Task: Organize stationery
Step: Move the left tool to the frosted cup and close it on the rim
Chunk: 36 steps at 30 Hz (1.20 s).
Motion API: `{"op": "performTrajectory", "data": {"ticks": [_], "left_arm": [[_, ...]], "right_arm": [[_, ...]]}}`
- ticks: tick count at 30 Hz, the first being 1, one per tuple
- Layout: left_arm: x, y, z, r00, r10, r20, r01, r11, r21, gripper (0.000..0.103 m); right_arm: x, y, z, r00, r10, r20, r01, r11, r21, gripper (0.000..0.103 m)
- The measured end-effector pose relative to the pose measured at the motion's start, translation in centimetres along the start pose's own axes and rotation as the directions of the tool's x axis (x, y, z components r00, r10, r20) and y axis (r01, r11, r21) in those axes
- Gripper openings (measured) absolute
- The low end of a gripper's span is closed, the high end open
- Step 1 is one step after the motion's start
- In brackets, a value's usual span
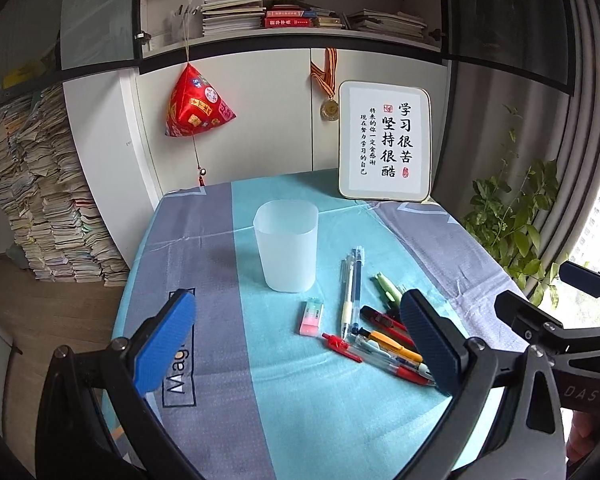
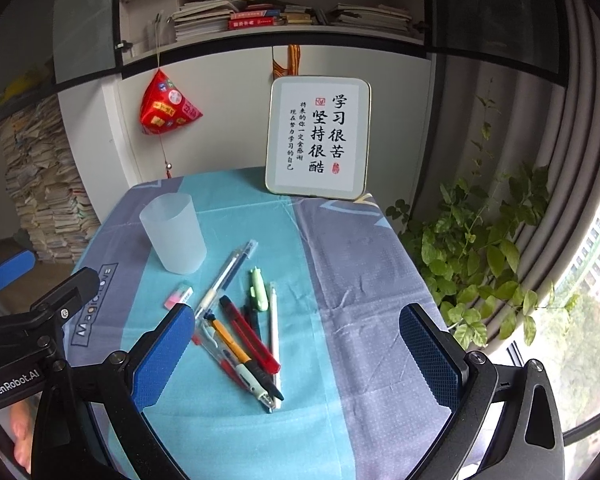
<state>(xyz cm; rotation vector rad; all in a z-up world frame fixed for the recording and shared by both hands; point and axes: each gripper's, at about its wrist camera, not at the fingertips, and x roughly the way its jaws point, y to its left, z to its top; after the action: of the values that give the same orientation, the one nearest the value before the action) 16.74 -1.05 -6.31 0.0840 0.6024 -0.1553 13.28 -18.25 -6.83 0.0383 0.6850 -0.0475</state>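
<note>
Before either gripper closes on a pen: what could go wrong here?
1. The pens lie crossed in a heap; gripping one may well drag or scatter its neighbours.
2. The frosted cup is empty and looks light; a pen dropped in at an angle, or a nudge, might tip it.
3. The eraser lies near the cup's base and could get knocked away.
Both the left gripper and right gripper are open, holding nothing.

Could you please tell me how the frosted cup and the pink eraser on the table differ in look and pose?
The frosted cup is translucent white; the pink eraser is pink with a pale green end. The cup stands upright with its mouth open; the eraser lies flat. The cup is much the larger. Both sit on the teal stripe of the tablecloth, left of the scattered pens, untouched by either tongs.
</note>
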Motion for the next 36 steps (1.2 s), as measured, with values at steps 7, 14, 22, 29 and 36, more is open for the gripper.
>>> {"op": "performTrajectory", "data": {"ticks": [7,14,22,29,36], "left_arm": [[6.2,1.0,0.8,0.998,-0.044,-0.055,0.044,0.999,0.003,0.100],[11.5,0.4,2.5,0.993,-0.054,-0.103,0.055,0.998,0.005,0.094],[15.0,0.6,3.1,0.991,-0.005,-0.132,0.008,1.000,0.025,0.063],[15.0,1.1,2.9,0.990,-0.048,-0.131,0.051,0.999,0.020,0.061],[14.6,2.5,1.7,0.968,-0.154,-0.196,0.152,0.988,-0.025,0.016]], "right_arm": [[4.3,-0.7,0.7,0.999,-0.008,-0.046,0.008,1.000,0.003,0.102],[7.9,-1.3,1.5,0.998,-0.008,-0.070,0.008,1.000,-0.003,0.102],[11.0,-1.0,1.6,0.992,0.048,-0.113,-0.052,0.998,-0.034,0.102],[12.6,-0.4,1.3,0.980,0.099,-0.175,-0.109,0.993,-0.048,0.089],[13.0,-0.6,0.7,0.956,0.147,-0.252,-0.157,0.987,-0.023,0.059]]}}
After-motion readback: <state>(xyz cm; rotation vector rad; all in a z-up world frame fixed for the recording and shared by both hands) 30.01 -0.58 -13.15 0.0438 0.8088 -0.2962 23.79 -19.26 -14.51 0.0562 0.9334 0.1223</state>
